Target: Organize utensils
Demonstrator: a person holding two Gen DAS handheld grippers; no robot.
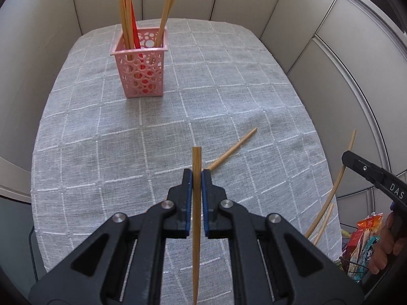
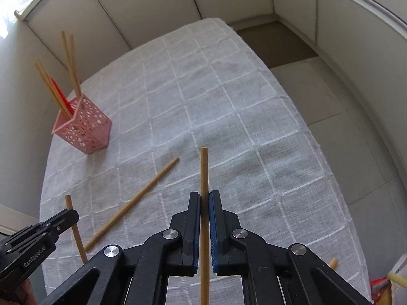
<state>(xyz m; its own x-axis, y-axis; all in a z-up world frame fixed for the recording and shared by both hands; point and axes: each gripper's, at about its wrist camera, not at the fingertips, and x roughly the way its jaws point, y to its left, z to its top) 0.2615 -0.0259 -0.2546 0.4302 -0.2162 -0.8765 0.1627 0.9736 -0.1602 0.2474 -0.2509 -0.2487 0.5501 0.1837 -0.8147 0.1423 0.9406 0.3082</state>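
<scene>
Each gripper pinches its own bamboo chopstick: the left gripper (image 1: 195, 178) holds one (image 1: 196, 218), the right gripper (image 2: 204, 198) another (image 2: 204, 226). With such thin grips, either stick could pivot or slip on the way. One loose chopstick (image 2: 132, 204) lies at ten o'clock; beyond open tablecloth (image 2: 229, 106), the pink holder (image 2: 85, 129), already crowded, may tip or jam.

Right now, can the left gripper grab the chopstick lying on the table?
Probably not yet: the left gripper is shut on its own chopstick. The lying chopstick lies uncovered on the tablecloth.
</scene>
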